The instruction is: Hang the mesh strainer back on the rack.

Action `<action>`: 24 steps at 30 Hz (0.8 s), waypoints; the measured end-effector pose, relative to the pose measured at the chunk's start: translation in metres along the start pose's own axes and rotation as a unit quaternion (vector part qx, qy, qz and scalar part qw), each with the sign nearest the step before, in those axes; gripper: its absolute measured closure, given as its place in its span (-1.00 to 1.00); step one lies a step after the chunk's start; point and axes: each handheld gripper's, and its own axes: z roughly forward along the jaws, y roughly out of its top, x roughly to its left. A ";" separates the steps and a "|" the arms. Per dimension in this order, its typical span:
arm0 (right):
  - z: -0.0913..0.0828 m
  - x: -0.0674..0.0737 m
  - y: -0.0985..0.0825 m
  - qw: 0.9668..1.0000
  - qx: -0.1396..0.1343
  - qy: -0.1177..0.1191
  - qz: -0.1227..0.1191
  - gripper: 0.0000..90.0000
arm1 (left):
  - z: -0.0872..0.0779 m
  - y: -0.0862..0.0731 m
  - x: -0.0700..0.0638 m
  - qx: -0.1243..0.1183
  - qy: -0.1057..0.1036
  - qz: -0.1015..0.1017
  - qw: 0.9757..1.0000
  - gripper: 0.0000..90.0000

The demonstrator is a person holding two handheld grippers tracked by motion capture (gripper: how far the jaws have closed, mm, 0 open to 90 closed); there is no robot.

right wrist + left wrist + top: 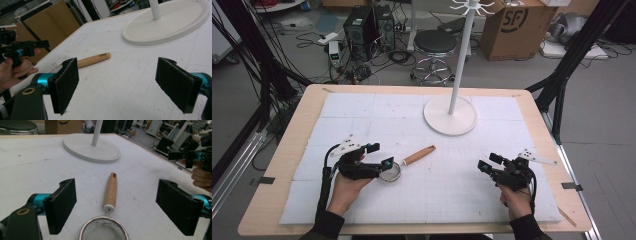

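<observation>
White stand base (450, 116) far up the table (287, 150), nothing between. Small mesh strainer (390, 172) (wooden handle, round basket) flat between spread left gripper (379, 155); right gripper (486, 162) spread, well apart.

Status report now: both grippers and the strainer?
Left gripper open, over strainer. Right gripper open, apart. Strainer flat on table. Nothing in the way.

The strainer (104, 230) has a silver mesh bowl and a pale wooden handle (111, 191) with a white collar. Both grippers (377, 155) (490, 162) are black with teal joints and grey top plates. The mat (452, 195) is white with a faint grid, on a light wood table (292, 130); the stand (450, 116) is white.
</observation>
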 end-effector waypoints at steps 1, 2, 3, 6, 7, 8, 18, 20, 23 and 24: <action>0.000 0.000 0.000 1.000 0.000 0.000 -0.001 -0.59 | 0.004 0.003 -0.002 0.005 -0.005 0.003 1.000 -0.60; 0.001 0.000 0.000 1.000 -0.001 -0.001 -0.003 -0.59 | 0.008 0.006 -0.003 0.010 -0.007 0.006 1.000 -0.59; 0.001 0.000 0.000 1.000 -0.001 -0.001 -0.003 -0.59 | 0.012 0.008 -0.004 0.015 -0.007 0.012 1.000 -0.59; 0.000 0.000 0.000 1.000 -0.004 0.001 -0.004 -0.59 | 0.021 0.011 -0.004 0.022 -0.020 0.007 1.000 -0.58; -0.001 0.001 0.000 1.000 -0.003 0.001 -0.003 -0.60 | 0.025 0.011 -0.005 0.027 -0.023 0.005 0.999 -0.58; -0.001 0.001 0.000 1.000 -0.005 0.001 -0.003 -0.60 | 0.028 0.012 -0.006 0.036 -0.023 0.009 0.999 -0.58; -0.004 -0.001 0.002 1.000 -0.015 0.004 0.003 -0.60 | 0.045 0.034 -0.012 0.053 -0.036 0.024 0.998 -0.57; -0.005 -0.001 0.003 1.000 -0.015 0.004 0.003 -0.60 | 0.047 0.037 -0.011 0.055 -0.035 0.022 0.998 -0.57; -0.005 -0.001 0.003 1.000 -0.016 0.004 0.003 -0.60 | 0.053 0.035 -0.008 0.070 -0.033 0.020 0.997 -0.56; -0.005 -0.001 0.003 1.000 -0.016 0.004 0.001 -0.60 | 0.056 0.034 -0.007 0.079 -0.033 0.021 0.996 -0.55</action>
